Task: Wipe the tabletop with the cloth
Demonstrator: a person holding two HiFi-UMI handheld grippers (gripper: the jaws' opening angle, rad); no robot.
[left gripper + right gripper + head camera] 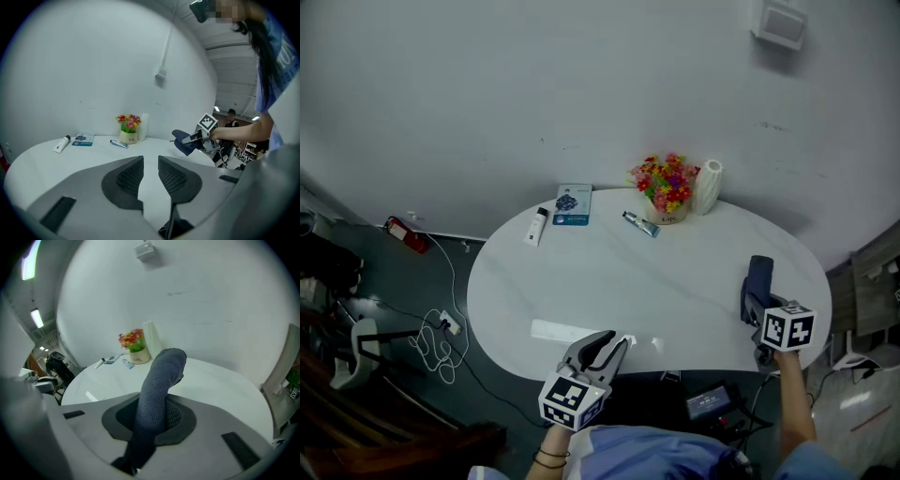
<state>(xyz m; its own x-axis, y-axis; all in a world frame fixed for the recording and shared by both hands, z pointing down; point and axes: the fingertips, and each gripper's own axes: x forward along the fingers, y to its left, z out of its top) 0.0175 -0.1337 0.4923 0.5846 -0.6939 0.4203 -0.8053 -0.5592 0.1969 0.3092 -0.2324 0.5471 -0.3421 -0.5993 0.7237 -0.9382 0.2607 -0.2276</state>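
Note:
A dark blue-grey cloth [157, 390] is clamped between the jaws of my right gripper [152, 420], which is shut on it. Its free end arches up over the white oval tabletop [609, 281]. In the head view the cloth [757, 281] hangs above the table's right edge, with the right gripper [759, 314] behind it. The left gripper view shows the cloth [183, 140] too. My left gripper [614, 349] hovers at the table's near edge. Its jaws stand slightly apart with nothing between them, and the left gripper [150, 176] is open.
At the far side stand a flower pot [666, 195] and a white paper roll [709, 186]. Next to them lie a small tube [640, 224], a blue packet [572, 204] and a white tube [537, 225]. Cables and a power strip [441, 333] lie on the floor to the left.

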